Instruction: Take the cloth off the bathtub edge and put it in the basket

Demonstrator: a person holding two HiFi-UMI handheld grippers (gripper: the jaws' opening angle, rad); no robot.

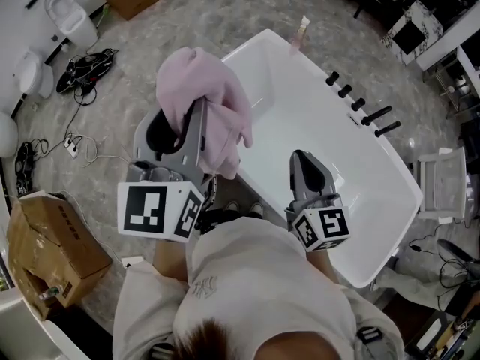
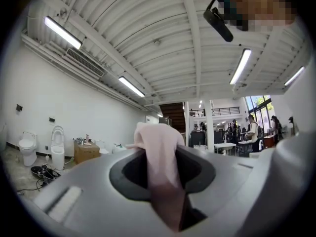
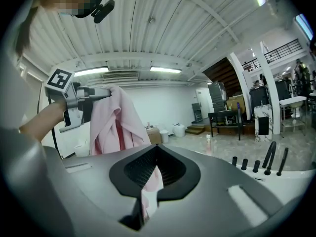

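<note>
White bathtub (image 1: 315, 118) slanting across the marbled floor, by far the biggest thing under the head camera. At the lower left, an open cardboard box (image 1: 52, 238); at the upper left, two white toilets (image 1: 71, 13) against the wall. Over the tub's left rim, held up in the air, the pink cloth (image 1: 206, 100): bunched at the top, draped in folds down either side of the left gripper (image 1: 193, 122), lower hem hanging free beside the tub. Left jaws clamped on the cloth, one thick fold pinched between the pads, spilling up over the tips and down through the slot behind them. Right gripper (image 1: 301, 158) near it over the tub's basin, apart from the cloth, bare white tub showing between the two; jaws together, tips meeting in a point. In the slot behind those tips, a pale pink strip, most likely the hanging cloth seen beyond. Along the tub's far rim, a row of black tap knobs (image 1: 358, 105); at its far end, a small bottle (image 1: 302, 30).
</note>
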